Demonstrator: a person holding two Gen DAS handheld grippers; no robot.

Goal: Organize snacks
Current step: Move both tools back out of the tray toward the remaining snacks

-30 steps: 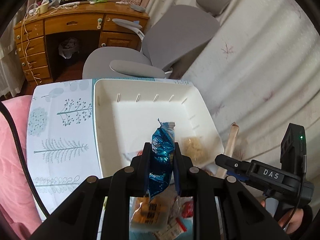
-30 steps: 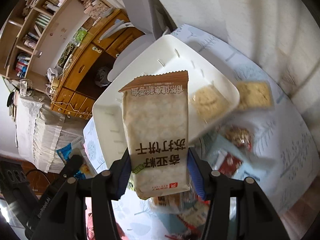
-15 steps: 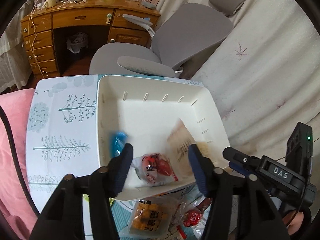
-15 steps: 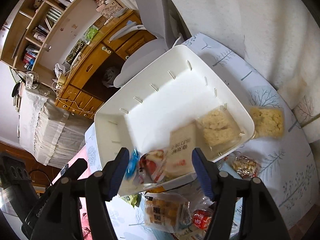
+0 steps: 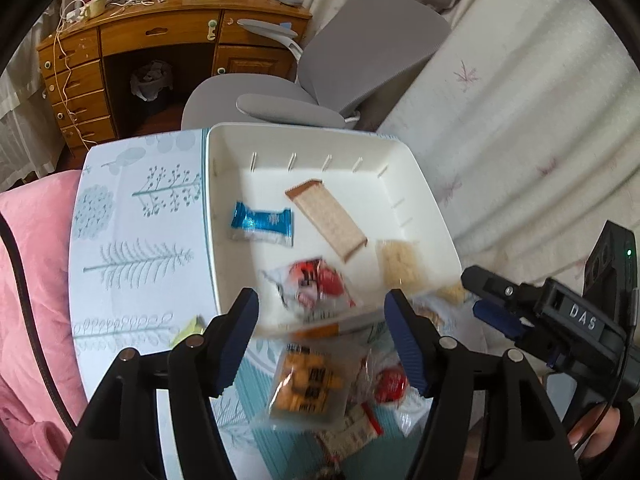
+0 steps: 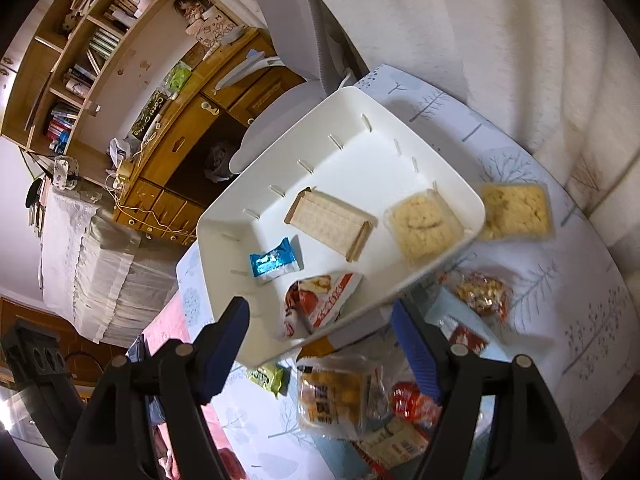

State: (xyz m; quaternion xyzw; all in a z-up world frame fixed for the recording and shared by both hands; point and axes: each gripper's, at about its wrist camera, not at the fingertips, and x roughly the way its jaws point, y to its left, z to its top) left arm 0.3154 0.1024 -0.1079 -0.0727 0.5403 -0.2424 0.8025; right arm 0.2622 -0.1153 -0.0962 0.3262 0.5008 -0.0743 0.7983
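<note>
Gaping wide, both claws, left and right, hold nothing.

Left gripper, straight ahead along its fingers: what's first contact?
Likely the red-and-white snack packet lying near the front of the white tray; it sits between the open left gripper fingers' line. Depth unclear.

The tray looks like smooth, matt white plastic. The blue wrapper is glossy foil, and the cracker packet is clear shiny film. The desk is varnished wood, the blanket soft pink cloth. The gripper fingers are ribbed blue rubber on matt black plastic.
</note>
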